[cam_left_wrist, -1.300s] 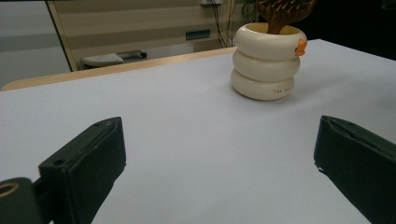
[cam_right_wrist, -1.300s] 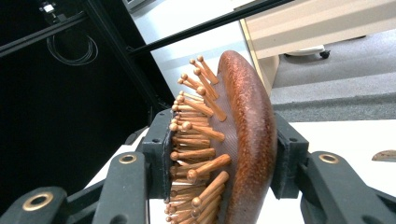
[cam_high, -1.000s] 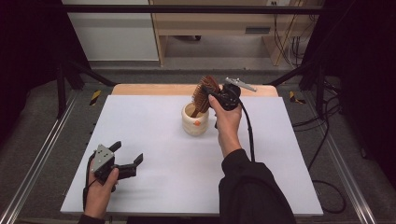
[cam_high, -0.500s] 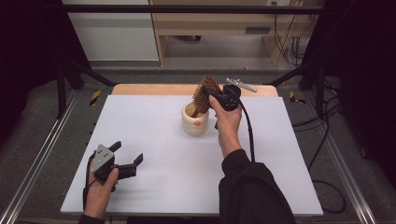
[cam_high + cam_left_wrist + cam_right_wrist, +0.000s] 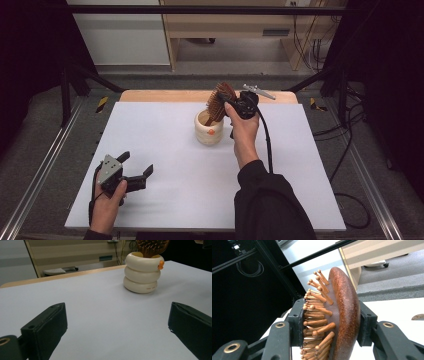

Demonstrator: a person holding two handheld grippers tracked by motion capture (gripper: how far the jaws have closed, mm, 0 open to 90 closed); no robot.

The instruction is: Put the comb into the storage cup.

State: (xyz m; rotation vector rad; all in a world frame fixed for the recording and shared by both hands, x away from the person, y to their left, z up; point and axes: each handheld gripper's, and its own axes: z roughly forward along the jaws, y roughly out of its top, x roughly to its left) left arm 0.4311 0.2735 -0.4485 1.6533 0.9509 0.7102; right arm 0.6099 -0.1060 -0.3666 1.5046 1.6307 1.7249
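Note:
A brown wooden hairbrush (image 5: 220, 100) with peg bristles stands handle-down in a cream ringed cup (image 5: 209, 128) at the back middle of the white table. My right gripper (image 5: 226, 100) is shut on the brush head, one jaw against the bristles and the other against the wooden back; the right gripper view shows that grip on the hairbrush (image 5: 337, 315) close up. My left gripper (image 5: 136, 166) rests at the near left of the table, open, nothing between its jaws. Past its jaws, the left gripper view shows the cup (image 5: 142, 272) with an orange mark on its rim.
The white table top (image 5: 150, 135) has a wooden strip (image 5: 165, 96) along its far edge. Metal frame rails (image 5: 45, 165) run along both sides, and cables (image 5: 345, 140) lie on the floor at the right. A pale wooden cabinet (image 5: 220, 25) stands behind the table.

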